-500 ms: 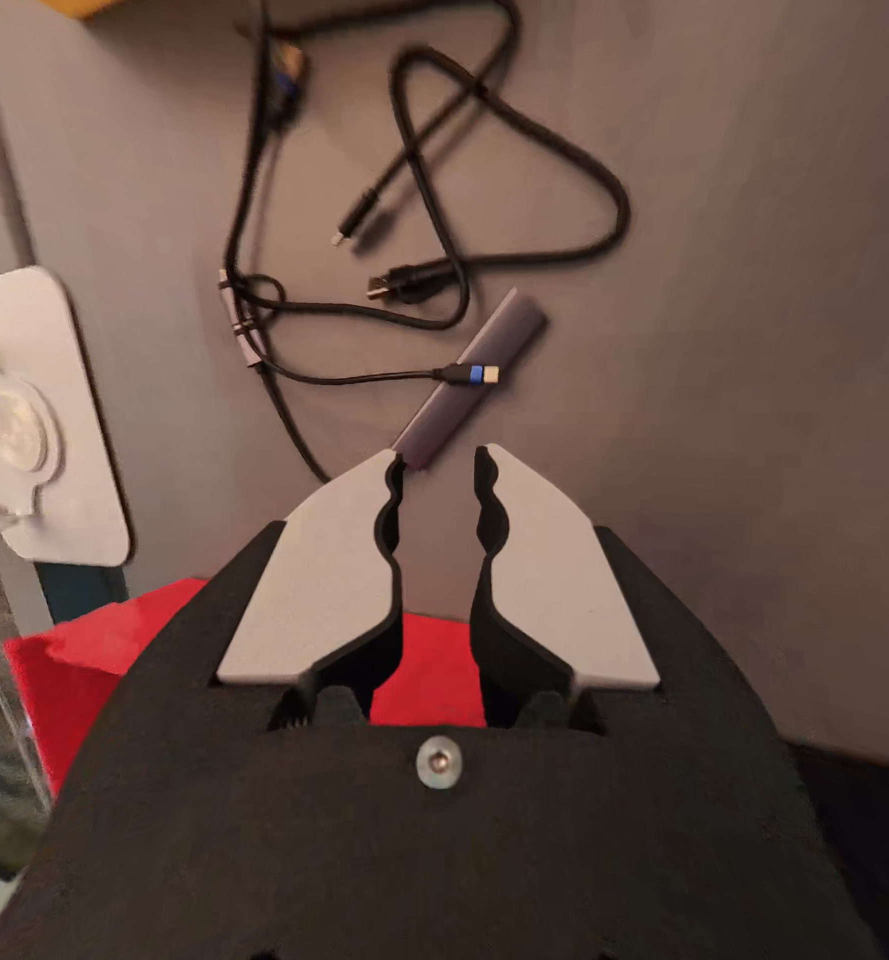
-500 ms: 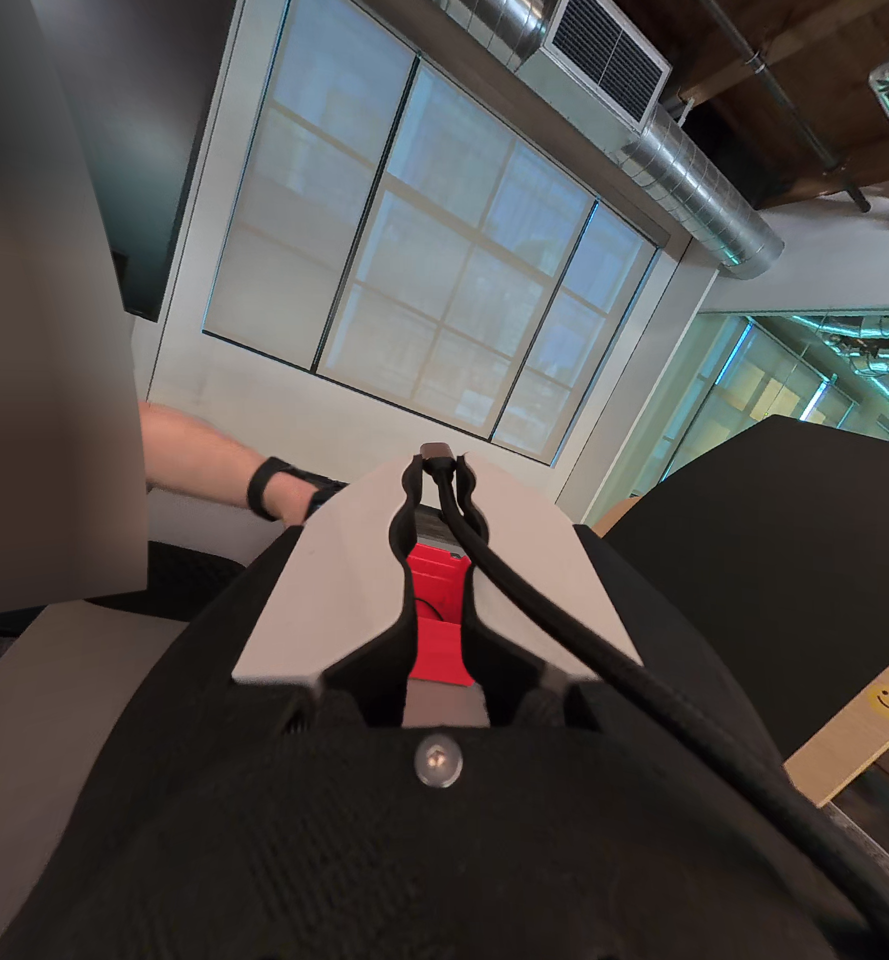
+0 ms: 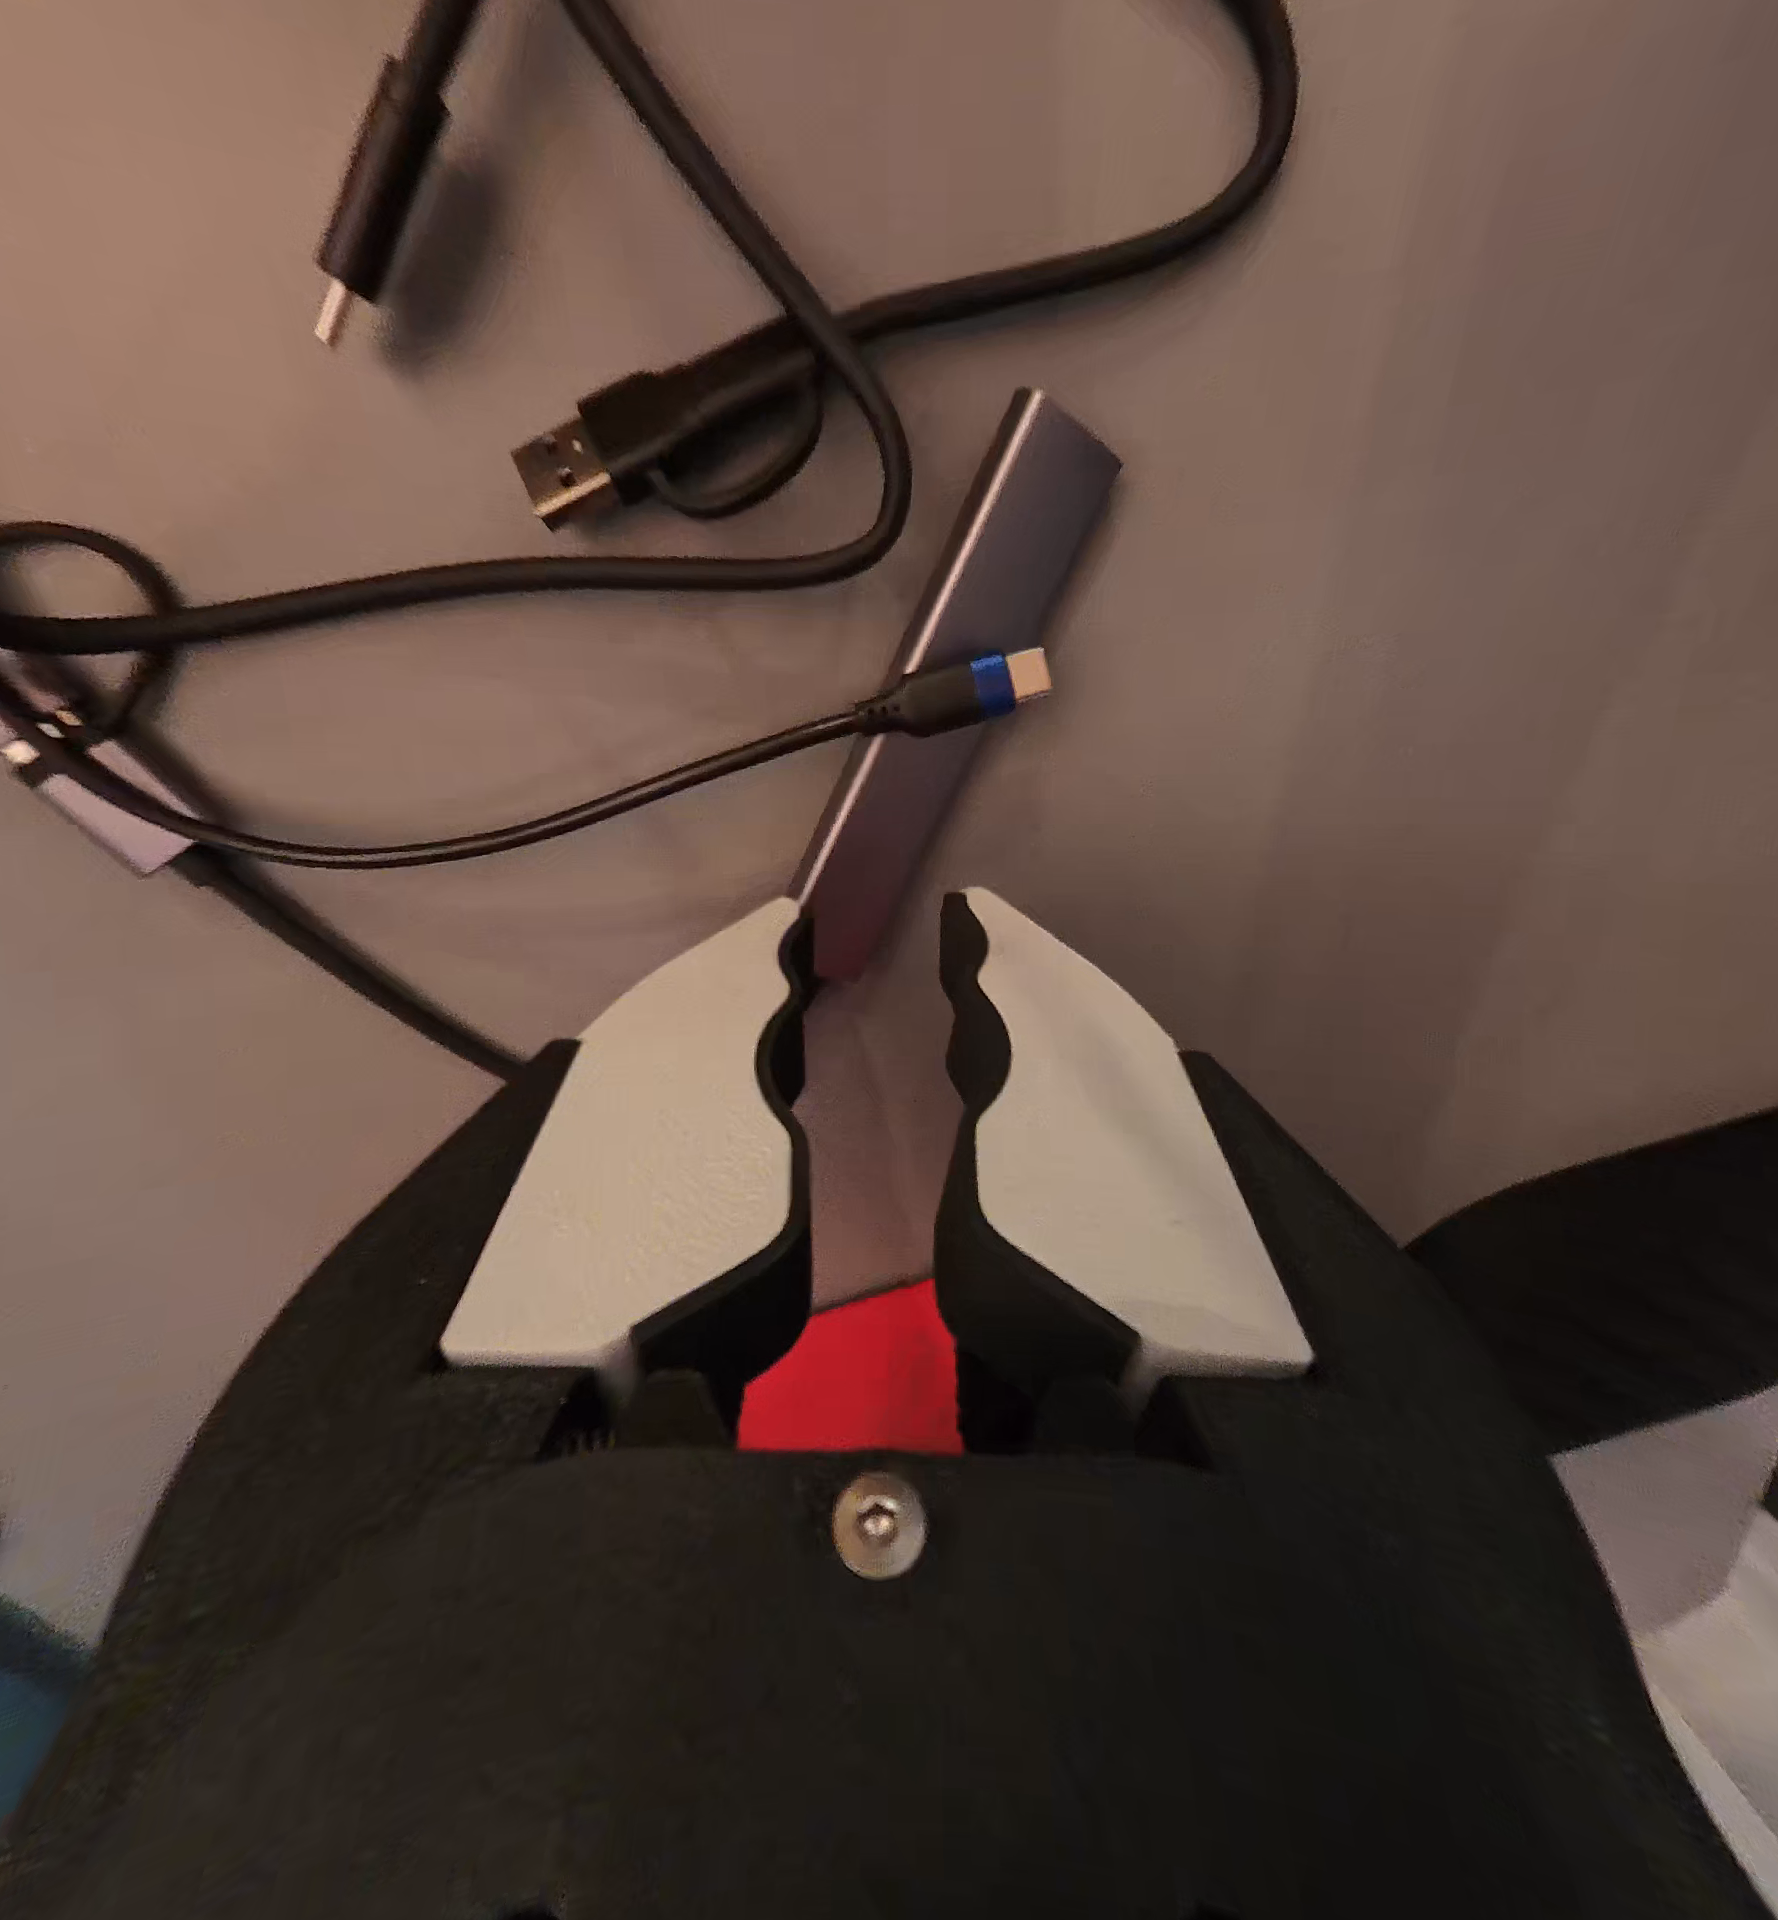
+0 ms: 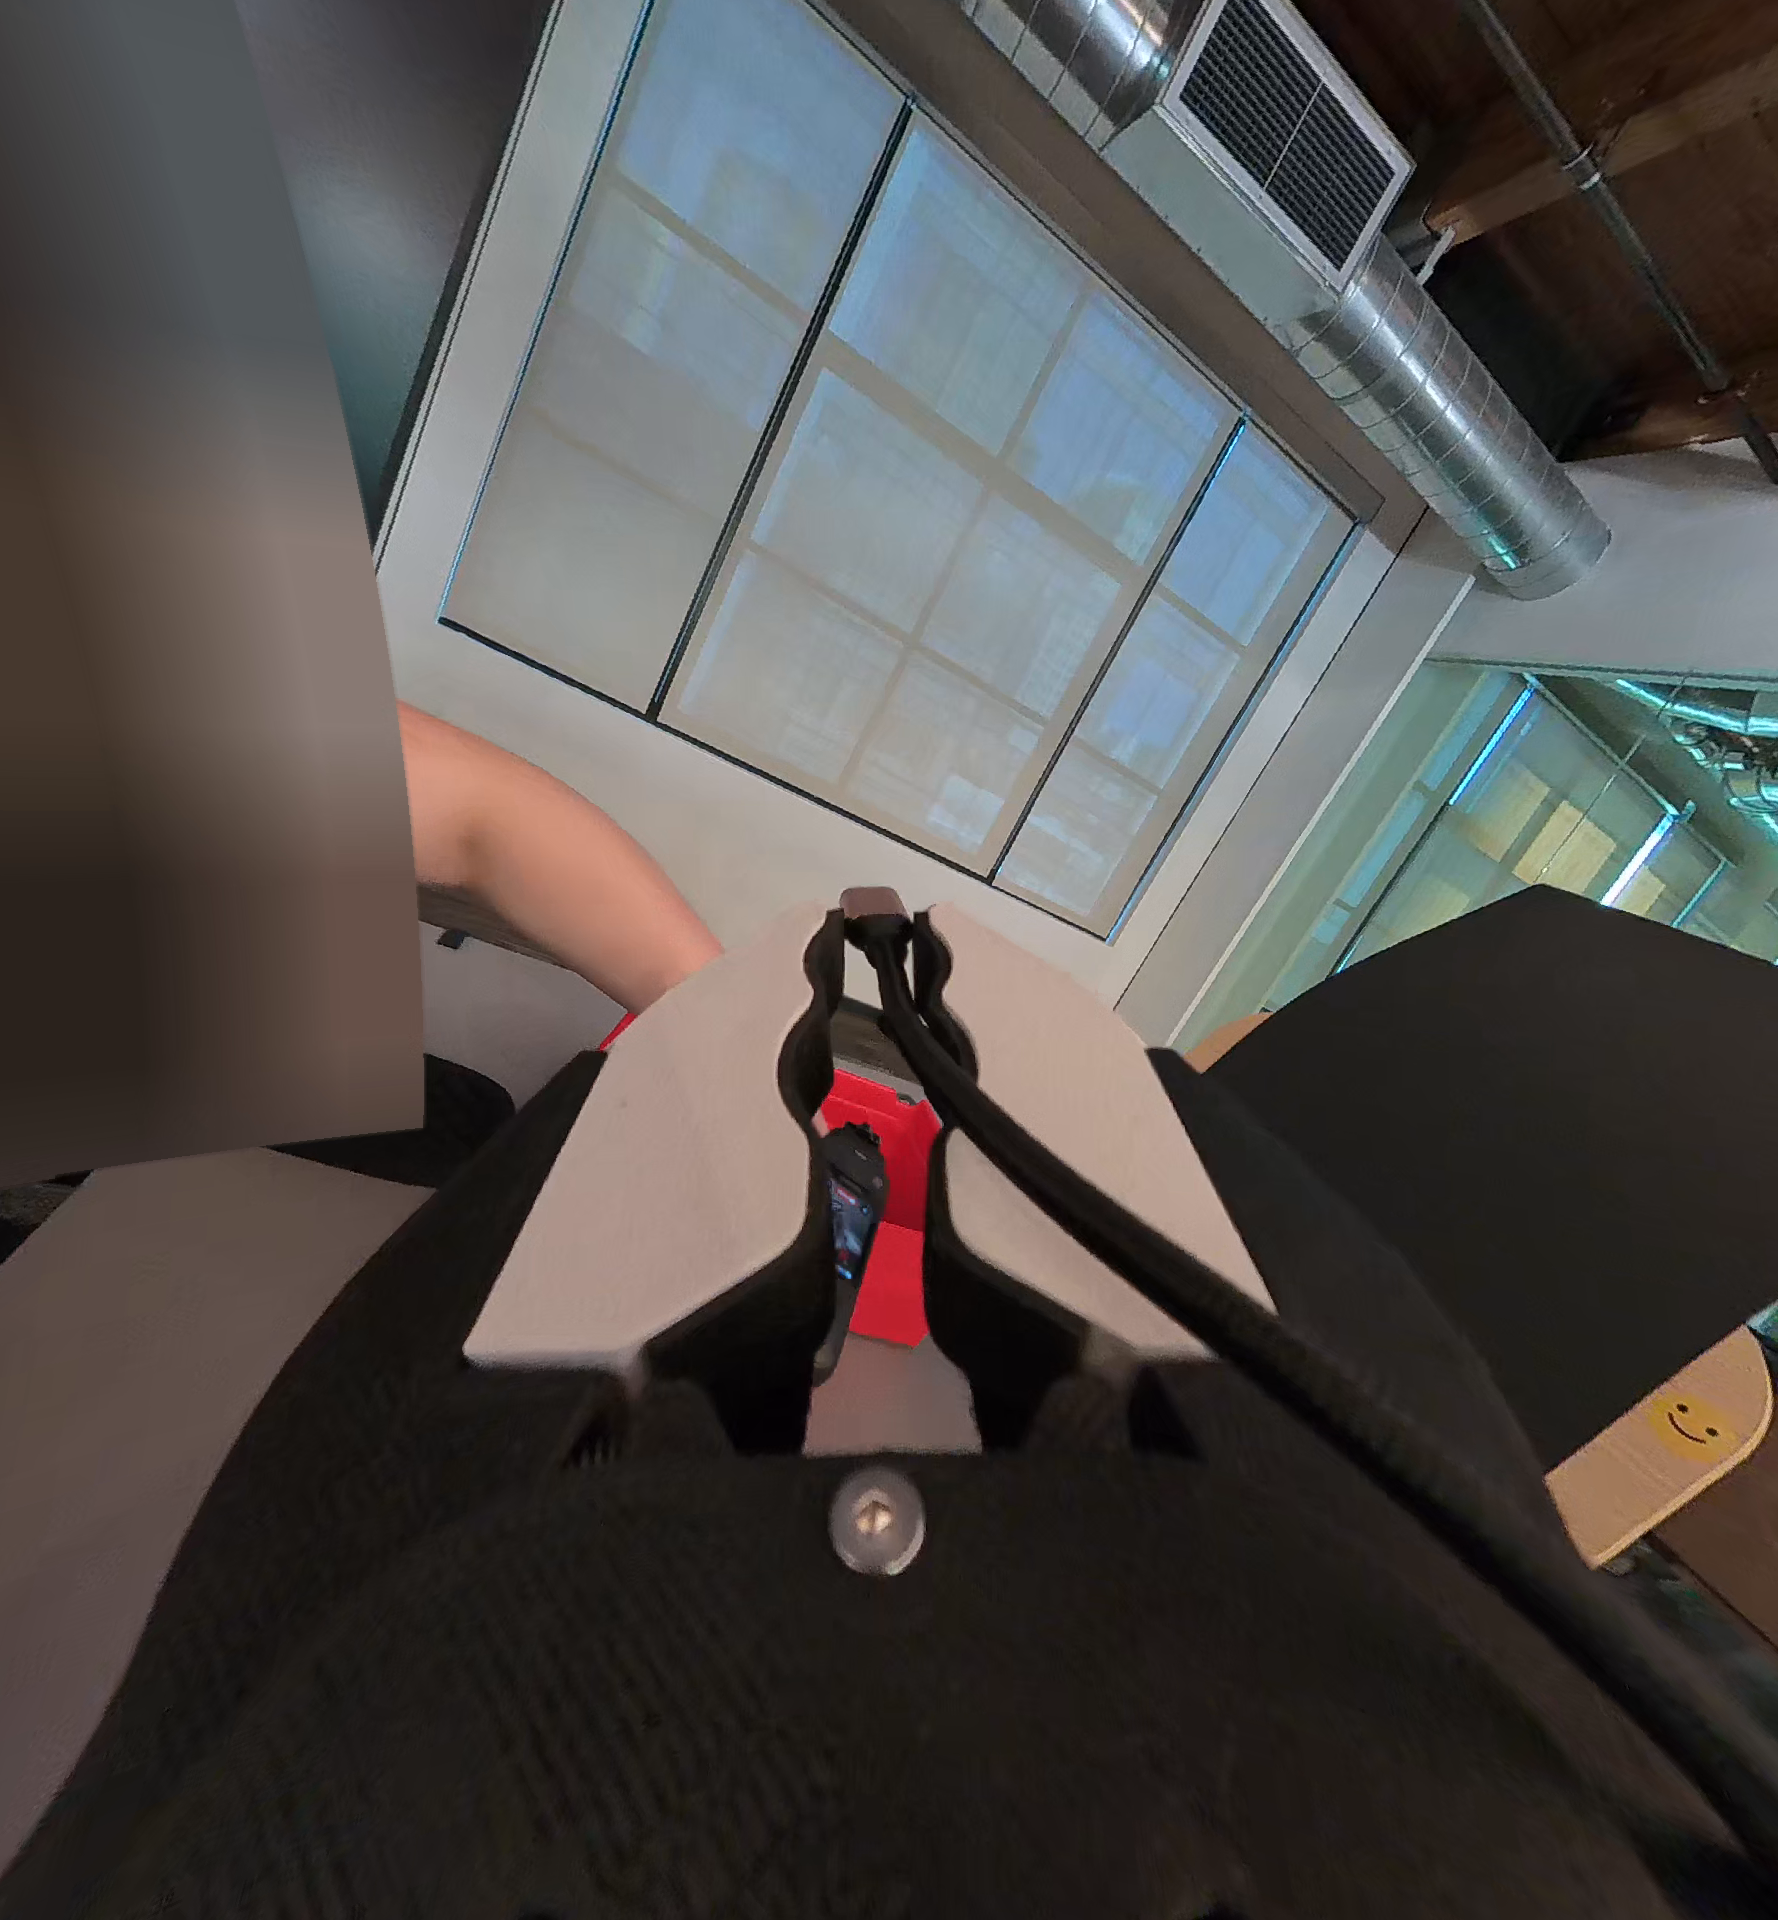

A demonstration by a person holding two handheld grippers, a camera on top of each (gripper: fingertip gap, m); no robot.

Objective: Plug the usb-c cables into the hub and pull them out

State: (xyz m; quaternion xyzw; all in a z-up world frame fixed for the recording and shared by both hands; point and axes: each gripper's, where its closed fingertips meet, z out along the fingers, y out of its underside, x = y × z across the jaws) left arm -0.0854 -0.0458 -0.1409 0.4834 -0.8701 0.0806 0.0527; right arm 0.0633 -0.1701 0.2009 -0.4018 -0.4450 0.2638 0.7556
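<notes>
On my left wrist view, at the far left edge of the grey desk [image 3: 1487, 520], I see a pale grey adapter block [image 3: 106, 821] with black leads running across it. Moving right, a black plug with a small silver tip [image 3: 371, 197] lies near the top, and below it a black USB-A plug [image 3: 594, 457] rests on a loop of thick black cable [image 3: 864, 447]. Right of those, the slim grey hub [image 3: 968, 634] lies slantwise, with a thin black cable's blue-ringed usb-c plug [image 3: 989, 681] resting across its top, not in any port. My left gripper [image 3: 869, 909] has its fingers parted with a clear gap, nothing gripped; the hub's near end sits between the tips, close against the left finger [image 3: 656, 1122]. On my right wrist view, which points up at a window [image 4: 864, 520] and ceiling ducts [image 4: 1436, 416], a person's bare arm [image 4: 542, 873] shows at left. My right gripper [image 4: 872, 914] has its fingers pinched tight on a black cable's plug [image 4: 869, 902], whose end juts past the tips, the cable [image 4: 1176, 1226] trailing back to the lower right.
</notes>
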